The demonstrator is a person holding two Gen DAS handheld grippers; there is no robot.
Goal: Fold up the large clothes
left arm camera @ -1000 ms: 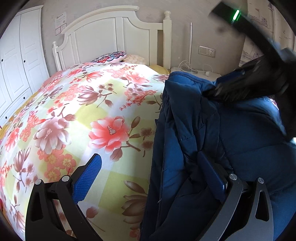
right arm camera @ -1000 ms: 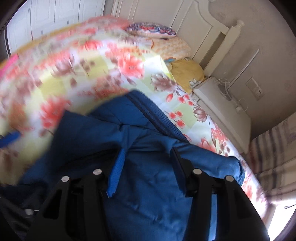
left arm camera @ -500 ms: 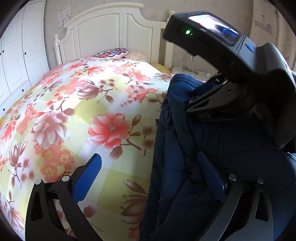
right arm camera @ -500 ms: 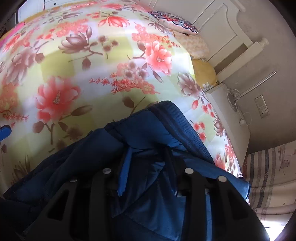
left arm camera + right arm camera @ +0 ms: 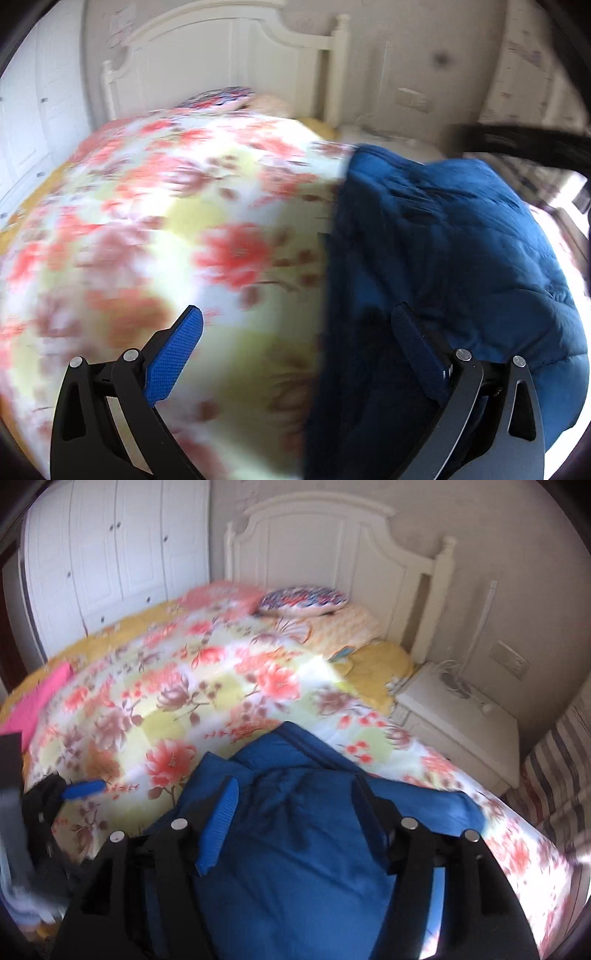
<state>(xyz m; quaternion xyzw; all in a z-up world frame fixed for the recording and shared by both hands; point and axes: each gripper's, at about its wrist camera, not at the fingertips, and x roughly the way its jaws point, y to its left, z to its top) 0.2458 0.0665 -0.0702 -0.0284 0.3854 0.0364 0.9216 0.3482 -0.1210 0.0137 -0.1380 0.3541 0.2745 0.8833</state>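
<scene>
A blue puffer jacket [image 5: 443, 240] lies folded in a heap on the floral bed cover, at the near right side of the bed; it also shows in the right wrist view [image 5: 295, 830]. My left gripper [image 5: 295, 332] is open over the jacket's left edge, its right finger on the fabric and its left finger over the cover. My right gripper [image 5: 293, 805] is open above the jacket and holds nothing. The left gripper's blue pad [image 5: 83, 789] shows at the left of the right wrist view. The left wrist view is blurred.
The floral bed cover [image 5: 184, 701] spreads across the bed, with pillows [image 5: 303, 600] by the white headboard [image 5: 314, 546]. A white nightstand [image 5: 461, 716] with cables stands at the right. A wardrobe [image 5: 110, 554] stands at the far left. A pink cloth [image 5: 40, 698] lies at the bed's left edge.
My right gripper has let go of the jacket, opened and risen up and back. It has left the left wrist view. Both cameras are moving.
</scene>
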